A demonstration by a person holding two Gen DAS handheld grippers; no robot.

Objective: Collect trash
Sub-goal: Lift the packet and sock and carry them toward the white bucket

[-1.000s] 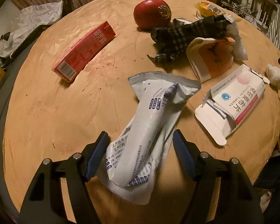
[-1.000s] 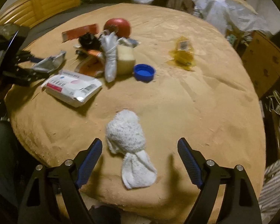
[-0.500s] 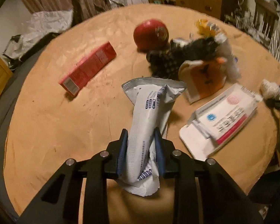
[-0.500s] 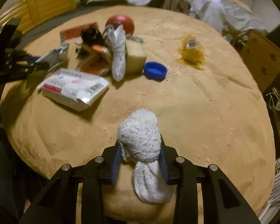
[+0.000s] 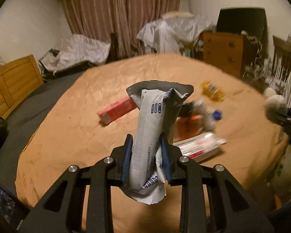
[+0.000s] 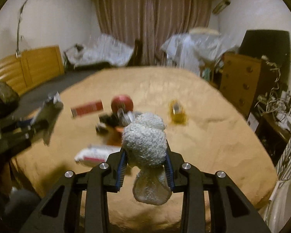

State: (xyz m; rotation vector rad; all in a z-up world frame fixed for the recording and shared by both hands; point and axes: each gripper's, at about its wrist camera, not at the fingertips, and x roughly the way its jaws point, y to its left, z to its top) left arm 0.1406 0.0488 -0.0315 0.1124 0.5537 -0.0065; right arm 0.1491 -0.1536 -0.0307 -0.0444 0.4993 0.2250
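room: cluttered bedroom, pinkish curtain (image 6: 153,25) at the back, wooden dresser (image 5: 223,53) off to the right, and the tan round table (image 5: 71,132) I'm working over.

left gripper (image 5: 146,162): jaws narrow, clamped on the grey foil pouch (image 5: 155,120), which sticks up between the blue pads, clear of the table.

right gripper (image 6: 145,168): also pinched in, holding the white crumpled tissue wad (image 6: 145,141), its tail hanging below the pads.

left on the table: red carton (image 5: 116,110), red ball-ish thing (image 6: 122,103), yellow wrapper (image 6: 177,112), blue cap (image 5: 216,114), white medicine box (image 5: 199,145), plus a dark blurry pile I can't make out.

risk 1: the pouch is slick and crinkled and I'm only gripping its lower end. A fast swing and I reckon it slides out.

risk 2: the tissue is squishy, so the grip looks marginal. The dangling tail could snag on the table edge and pull it loose.

risk 3: both views are smeared, so I'm judging clearance badly. The two grippers sit close enough to clip each other.

risk 4: I can't see a bin anywhere, so I may drop blind.
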